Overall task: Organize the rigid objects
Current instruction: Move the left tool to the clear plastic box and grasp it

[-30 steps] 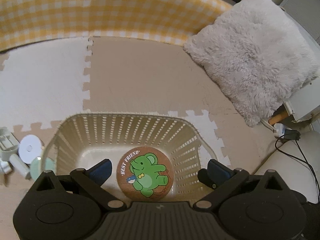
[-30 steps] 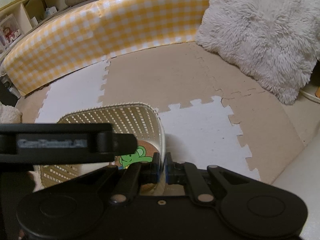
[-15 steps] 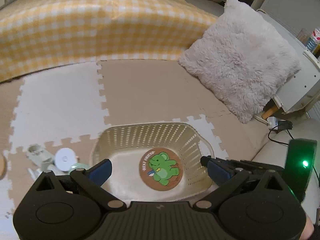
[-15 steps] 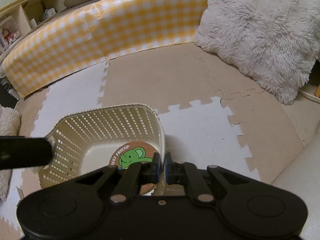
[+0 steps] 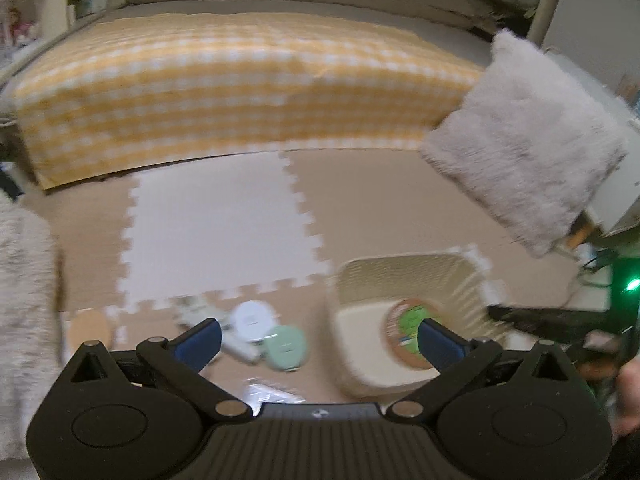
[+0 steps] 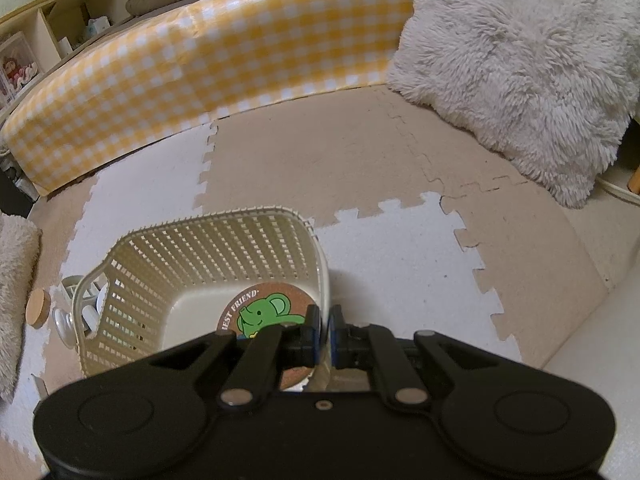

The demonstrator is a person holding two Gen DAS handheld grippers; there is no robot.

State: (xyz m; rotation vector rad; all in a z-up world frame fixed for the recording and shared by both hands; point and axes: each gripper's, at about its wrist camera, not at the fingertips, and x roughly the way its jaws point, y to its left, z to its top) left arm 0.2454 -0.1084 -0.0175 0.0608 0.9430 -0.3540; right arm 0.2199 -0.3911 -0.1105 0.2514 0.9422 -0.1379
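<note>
A cream slotted basket (image 6: 208, 220) stands on the foam floor mat with a round cork coaster (image 6: 264, 312), printed with a green elephant, lying flat inside. My right gripper (image 6: 326, 320) is shut on the basket's right rim, one finger inside the wall and one outside. In the blurred left wrist view the basket (image 5: 400, 258) and the coaster (image 5: 400, 320) sit at lower right. My left gripper (image 5: 318, 332) is open and holds nothing. It hangs above the floor left of the basket, over a white disc (image 5: 254, 316) and a pale green disc (image 5: 286, 346).
A plain cork round (image 5: 86, 330) and some small pale pieces lie left of the discs. A yellow checked bumper (image 6: 200, 60) runs along the back. A fluffy cushion (image 6: 520, 60) leans at the right, and another furry cushion (image 5: 24, 300) is at the left.
My left gripper has lifted out from over the basket and swung left, so the loose discs on the floor now lie under it. The right gripper has kept its grip and place.
</note>
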